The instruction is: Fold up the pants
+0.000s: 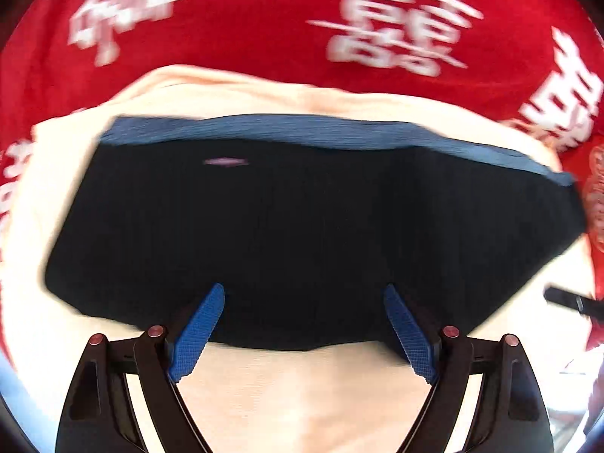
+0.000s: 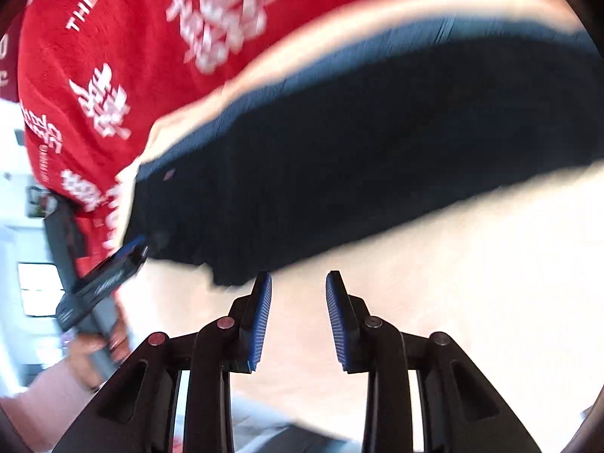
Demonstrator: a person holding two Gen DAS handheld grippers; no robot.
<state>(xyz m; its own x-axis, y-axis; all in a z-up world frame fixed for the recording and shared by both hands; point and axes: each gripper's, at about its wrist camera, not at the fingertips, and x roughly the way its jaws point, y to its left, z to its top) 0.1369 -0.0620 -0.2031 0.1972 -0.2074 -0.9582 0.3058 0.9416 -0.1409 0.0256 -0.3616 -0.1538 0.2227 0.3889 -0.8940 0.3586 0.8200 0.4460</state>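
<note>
Although both views are smeared by motion, the pants (image 1: 294, 226) read clearly: a dark navy, nearly black garment already folded into a compact, roughly rectangular bundle, with a lighter blue ribbed band (image 1: 302, 132) along its far edge. It lies flat on a pale cream cloth (image 1: 302, 396), which is itself spread over a red cloth (image 1: 264, 19) printed with white characters.

Seen from its own camera, the left gripper (image 1: 304, 326) hovers at the bundle's near edge, jaws spread wide and holding nothing; its blue ridged pads (image 1: 200, 332) frame the dark fabric without pressing it. The right gripper (image 2: 298, 313) sits just off the bundle's near corner, over bare cream cloth, jaws partly apart and empty.

Likely risks: the fabric looks soft and limp, so a pinch that catches only the top layer could peel the fold open. A low grab could also snag the cream cloth beneath and drag everything. With both hands apparently moving fast, a finger could nudge the bundle askew.

At the right view's lower left, a person's hand (image 2: 94, 355) grips the other tool's handle.
</note>
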